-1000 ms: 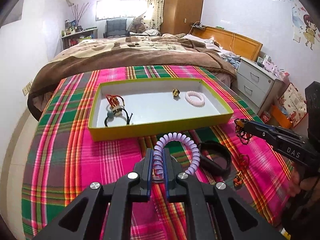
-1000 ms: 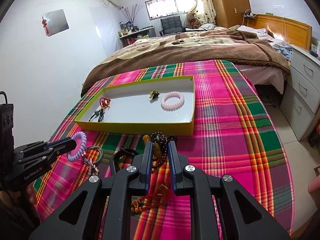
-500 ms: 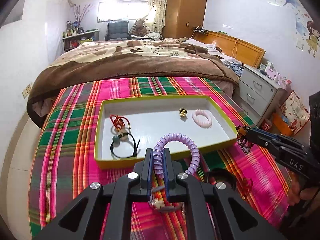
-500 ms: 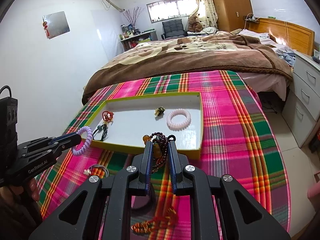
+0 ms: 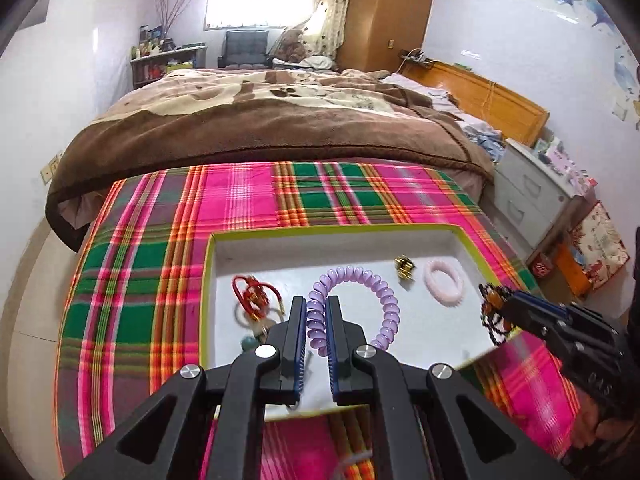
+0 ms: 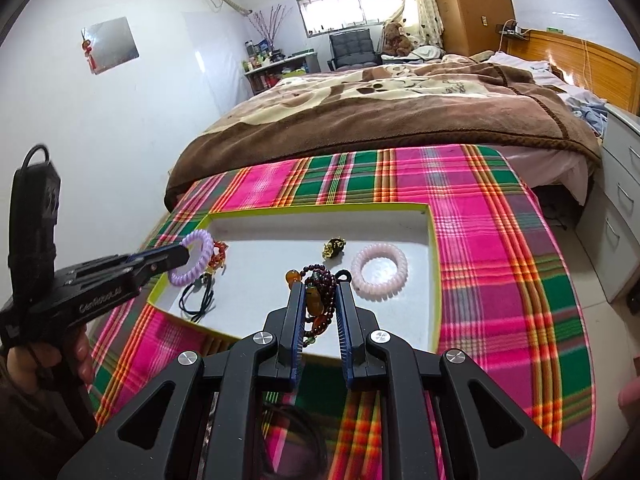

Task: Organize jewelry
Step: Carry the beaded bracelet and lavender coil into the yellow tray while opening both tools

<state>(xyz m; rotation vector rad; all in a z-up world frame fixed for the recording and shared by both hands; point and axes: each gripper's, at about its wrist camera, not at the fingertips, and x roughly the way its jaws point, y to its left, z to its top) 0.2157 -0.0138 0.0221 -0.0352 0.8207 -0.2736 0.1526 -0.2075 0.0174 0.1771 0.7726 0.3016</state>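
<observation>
We carry the purple coil bracelet (image 5: 360,304), clamped in the left gripper (image 5: 316,320), and the dark bead strand (image 6: 318,296), pinched by the right gripper (image 6: 318,300), above the tray (image 5: 206,292) at lower centre. Next, we judge, comes lowering and releasing onto bare floor, clear of the pink bracelet (image 6: 379,272). Only the right wrist view shows a hand (image 6: 48,360) at lower left.

Bright daylight from the blown-out window (image 5: 258,8); strong fisheye bending, dark vignetted corners.

One tray (image 6: 434,280), two coil bands (image 5: 360,304) (image 6: 379,271), two tools (image 5: 316,320) (image 6: 318,304).
</observation>
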